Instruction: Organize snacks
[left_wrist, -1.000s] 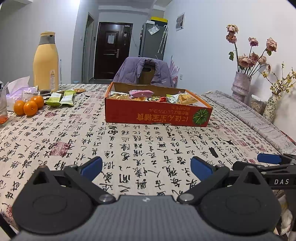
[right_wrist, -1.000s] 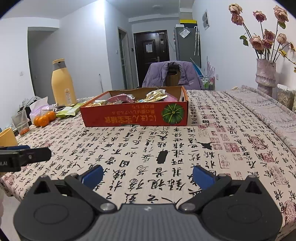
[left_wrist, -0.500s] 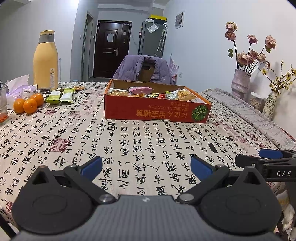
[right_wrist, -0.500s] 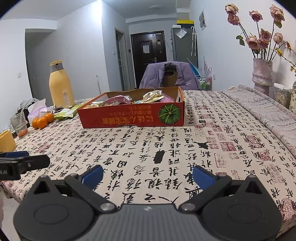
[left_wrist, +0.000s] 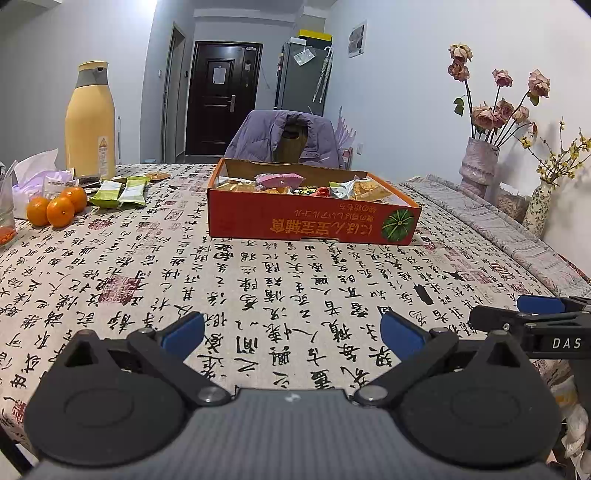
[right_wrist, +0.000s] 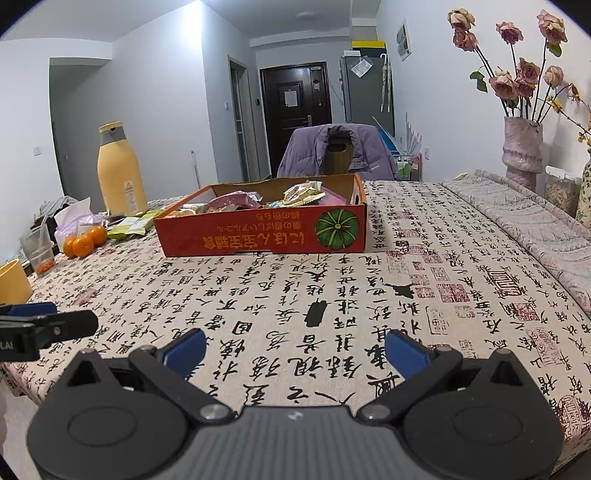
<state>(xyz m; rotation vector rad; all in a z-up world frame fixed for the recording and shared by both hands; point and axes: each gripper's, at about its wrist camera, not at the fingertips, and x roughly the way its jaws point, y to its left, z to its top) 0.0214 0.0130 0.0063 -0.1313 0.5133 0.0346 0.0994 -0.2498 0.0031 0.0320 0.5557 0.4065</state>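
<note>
1. Inspecting both units, we find the left gripper (left_wrist: 291, 334) and right gripper (right_wrist: 295, 349) spread wide, holding nothing.
2. We read "DAS" on the right gripper's arm.
3. Well ahead of both, we note the red snack box (left_wrist: 310, 218) on the calligraphy tablecloth (left_wrist: 258, 295); its lettering is inverted.
4. We log green packets (left_wrist: 120, 192) ahead-left beside the oranges (left_wrist: 55, 208).

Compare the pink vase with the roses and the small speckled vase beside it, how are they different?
The pink vase is taller and wider, with a plain mottled pink surface; the speckled vase is smaller and slimmer, pale with a dotted pattern. The pink vase holds faded roses on long stems, while the speckled vase holds thin branches with tiny yellow blossoms. Both stand upright by the wall, at the table's right side.
</note>
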